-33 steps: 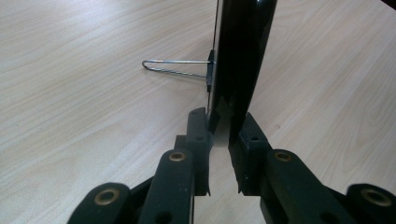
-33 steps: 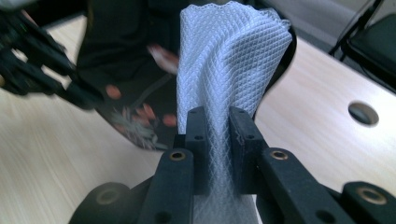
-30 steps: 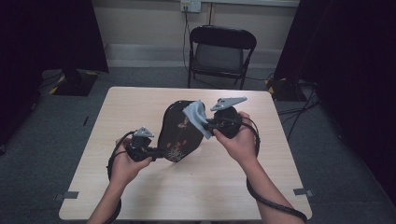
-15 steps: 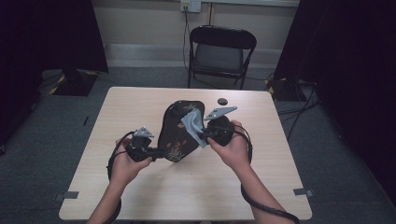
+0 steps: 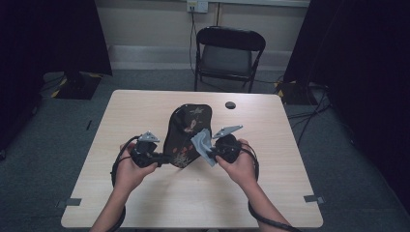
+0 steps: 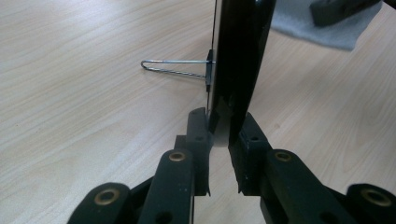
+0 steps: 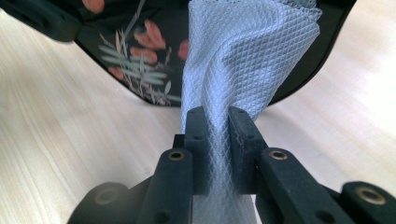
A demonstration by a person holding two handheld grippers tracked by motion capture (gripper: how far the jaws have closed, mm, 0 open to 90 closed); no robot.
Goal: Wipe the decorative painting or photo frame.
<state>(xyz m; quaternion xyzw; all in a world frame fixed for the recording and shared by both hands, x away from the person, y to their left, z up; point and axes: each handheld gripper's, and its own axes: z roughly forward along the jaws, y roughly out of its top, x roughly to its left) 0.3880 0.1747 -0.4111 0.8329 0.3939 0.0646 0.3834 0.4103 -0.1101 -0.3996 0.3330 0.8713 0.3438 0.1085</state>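
Note:
A black oval panel (image 5: 188, 125) with a red and green floral print stands tilted on the table, its near edge raised. My left gripper (image 5: 164, 158) is shut on that near edge (image 6: 240, 46), the pads squeezing it from both sides (image 6: 219, 135). A thin wire stand (image 6: 173, 67) juts from the panel's side. My right gripper (image 5: 209, 153) is shut on a grey-blue woven cloth (image 5: 202, 145), which bunches up between the jaws (image 7: 218, 121) and fans out (image 7: 243, 51) against the panel's printed face (image 7: 130, 46).
A small dark round object (image 5: 230, 105) lies on the wooden table (image 5: 270, 183) near its far edge. A black folding chair (image 5: 227, 53) stands beyond the table. Dark curtains hang on both sides. The cloth (image 6: 303, 23) lies past the panel in the left gripper view.
My right hand has come down and toward me with the cloth, from the panel's upper part to its lower right edge, uncovering the round object. The left hand kept still.

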